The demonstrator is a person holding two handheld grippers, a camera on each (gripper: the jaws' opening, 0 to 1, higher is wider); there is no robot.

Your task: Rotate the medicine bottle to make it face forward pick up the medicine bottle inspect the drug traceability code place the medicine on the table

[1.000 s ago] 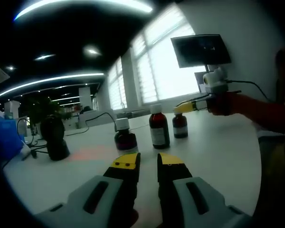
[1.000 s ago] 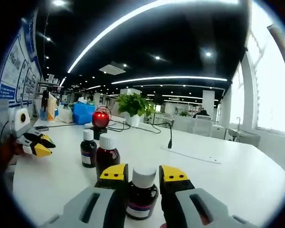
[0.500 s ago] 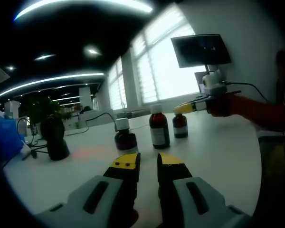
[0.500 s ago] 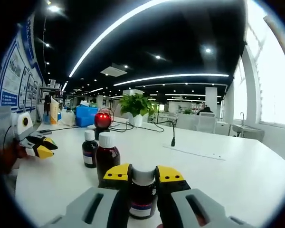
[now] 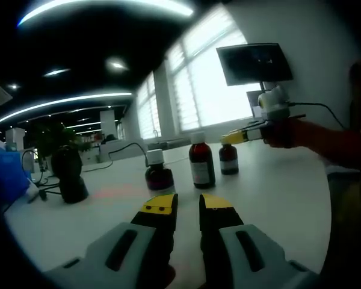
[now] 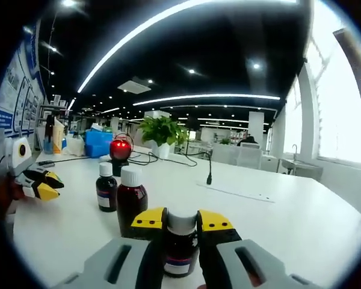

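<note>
Change since a second ago: our right gripper (image 6: 182, 220) has shut on the nearest medicine bottle (image 6: 180, 248) — earlier its jaws stood apart on either side of the cap; the left gripper view is all but unchanged.
Left gripper view: our left gripper (image 5: 187, 203) hangs low over the white table (image 5: 277, 192), its jaws pressed nearly together on nothing.
Bottles there: three brown bottles with white caps — a squat one (image 5: 159, 173), a tall one (image 5: 201, 161), and a smaller one (image 5: 228, 158) which the right gripper (image 5: 236, 136) meets at the cap.
Right gripper view: the jaws pinch the held bottle just under its white cap; whether its base has left the table we cannot tell.
Other bottles: two more stand just beyond, a larger (image 6: 132, 199) and a smaller (image 6: 106, 186); the left gripper (image 6: 41, 185) waits well off to the side.
Count: three bottles, two grippers, one black stand with a red light (image 6: 120, 150), one potted plant (image 6: 160, 133).
Progress: we judge the grasp made and the lift only starting; whether the label already faces forward we cannot tell.
Left to do: inspecting the traceability code, then setting the bottle down.
</note>
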